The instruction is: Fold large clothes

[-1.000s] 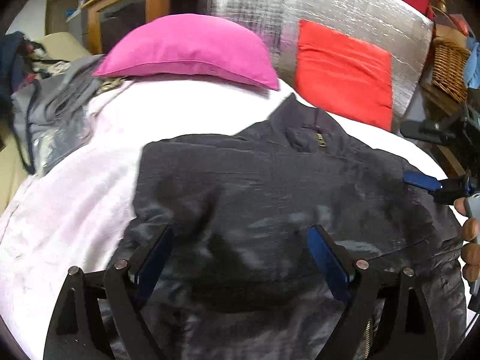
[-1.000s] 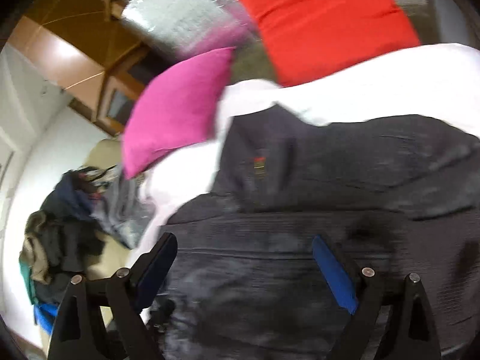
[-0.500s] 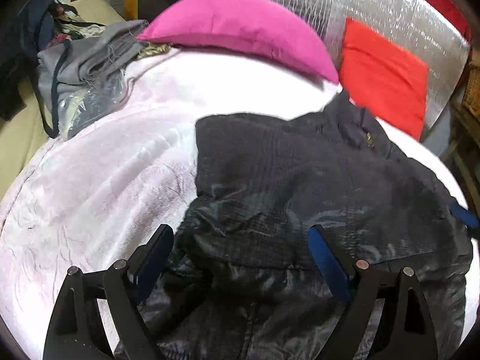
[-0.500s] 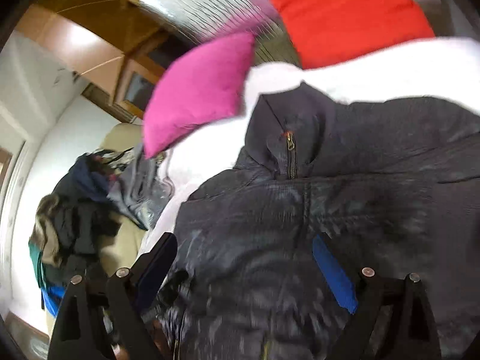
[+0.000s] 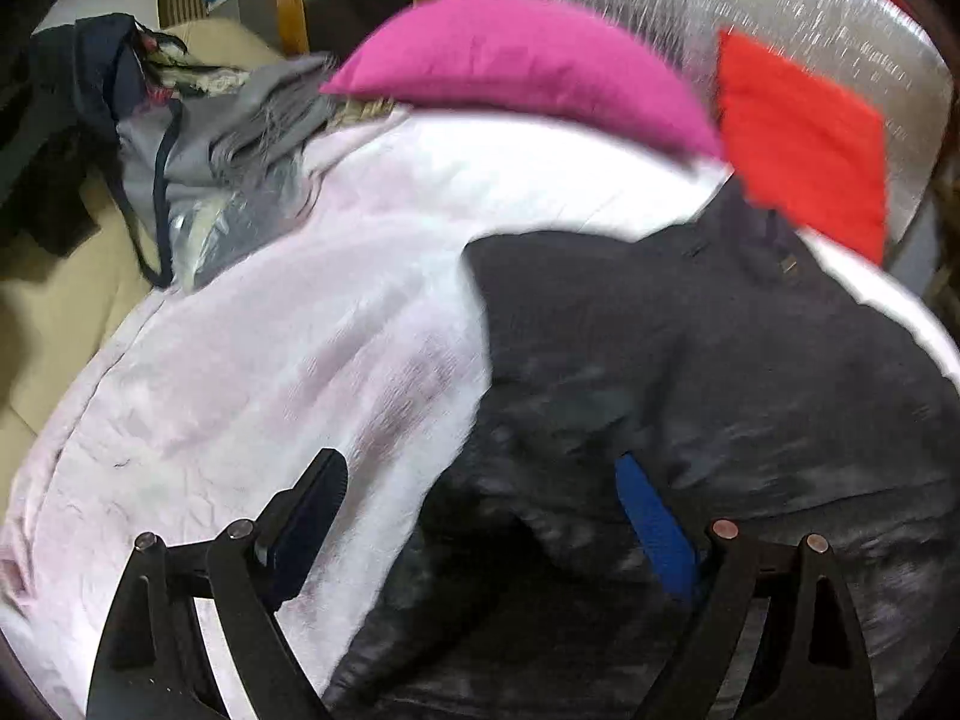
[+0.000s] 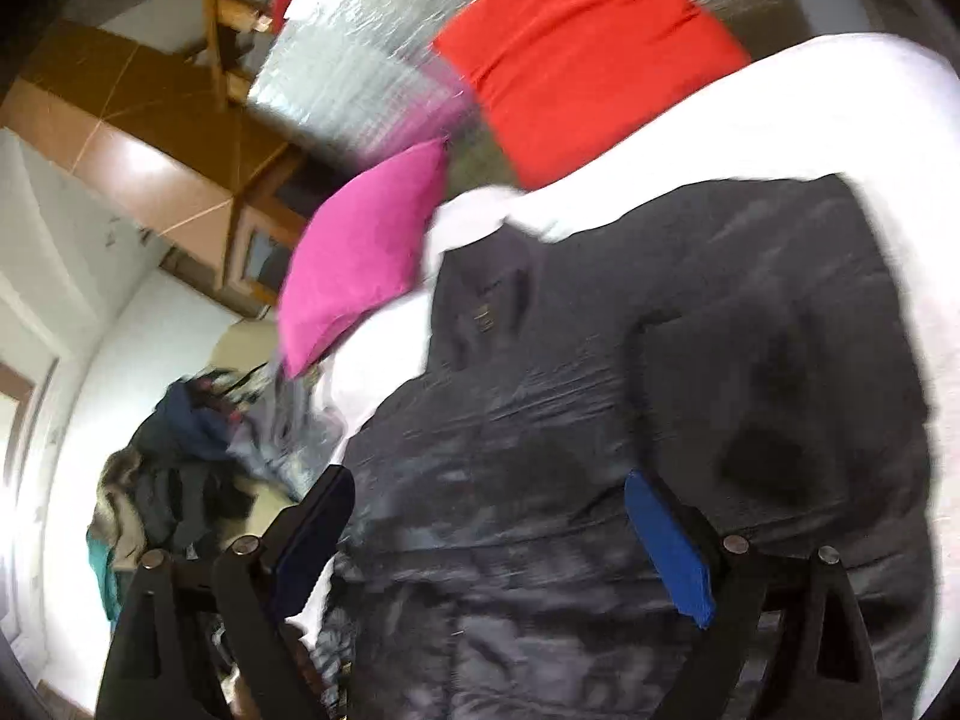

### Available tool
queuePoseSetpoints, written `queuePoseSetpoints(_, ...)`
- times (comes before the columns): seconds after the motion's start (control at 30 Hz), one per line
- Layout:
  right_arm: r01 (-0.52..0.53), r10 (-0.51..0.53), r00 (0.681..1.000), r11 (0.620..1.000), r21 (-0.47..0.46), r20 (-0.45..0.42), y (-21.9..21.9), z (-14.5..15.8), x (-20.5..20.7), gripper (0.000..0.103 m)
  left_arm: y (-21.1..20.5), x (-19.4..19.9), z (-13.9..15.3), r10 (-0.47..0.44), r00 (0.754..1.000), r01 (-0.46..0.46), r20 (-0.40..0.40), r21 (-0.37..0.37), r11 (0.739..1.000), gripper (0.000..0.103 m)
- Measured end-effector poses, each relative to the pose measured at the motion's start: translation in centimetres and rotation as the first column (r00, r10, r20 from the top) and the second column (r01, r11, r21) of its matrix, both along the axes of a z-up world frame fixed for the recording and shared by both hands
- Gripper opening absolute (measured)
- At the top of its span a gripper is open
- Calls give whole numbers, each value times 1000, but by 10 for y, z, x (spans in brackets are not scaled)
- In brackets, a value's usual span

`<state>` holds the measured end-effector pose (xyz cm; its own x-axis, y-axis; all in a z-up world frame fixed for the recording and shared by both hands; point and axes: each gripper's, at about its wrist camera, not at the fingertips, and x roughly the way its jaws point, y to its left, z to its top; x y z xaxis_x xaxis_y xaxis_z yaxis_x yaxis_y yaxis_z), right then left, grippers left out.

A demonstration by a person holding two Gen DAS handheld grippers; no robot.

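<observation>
Left wrist view: left gripper [image 5: 480, 525] spread wide and empty over near-side edge of dark grey quilted zip jacket [image 5: 690, 372], flat on white blanket [image 5: 270, 360] ahead of fingertips; right gripper [image 6: 486, 531] likewise wide over jacket; best pinch one layer at edge; no legible writing.

Left of the dark jacket [image 5: 690, 372] the pale bedcover [image 5: 270, 372] lies bare and flat, open room for a hand to pass. At the bed's head a magenta pillow [image 5: 522, 66] and a red cushion [image 5: 804, 138] block the way, the cushion leaning on a silver foil panel [image 5: 690, 6]. A heap of grey clothes [image 5: 234, 138] crowds the far left corner, with more piled garments [image 6: 174, 480] beside the bed
</observation>
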<state>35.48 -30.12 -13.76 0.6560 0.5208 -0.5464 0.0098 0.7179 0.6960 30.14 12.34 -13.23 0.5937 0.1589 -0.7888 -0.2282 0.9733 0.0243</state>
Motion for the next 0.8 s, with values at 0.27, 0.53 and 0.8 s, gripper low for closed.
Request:
queuePoseSetpoints(0.27, -3, 3, 1000, 1000, 5, 21, 0, 14, 4, 93, 14, -8, 8, 48, 998, -46, 33, -67, 997, 92)
queuePoseSetpoints(0.53, -93, 93, 995, 996, -9, 20, 57, 21, 59, 93, -20, 0, 37, -33, 993, 44, 111, -96, 994, 92)
queuePoseSetpoints(0.8, -94, 92, 992, 995, -17, -86, 75, -16, 99, 93, -96, 28, 2, -193, 981, 193, 0, 12, 981, 92)
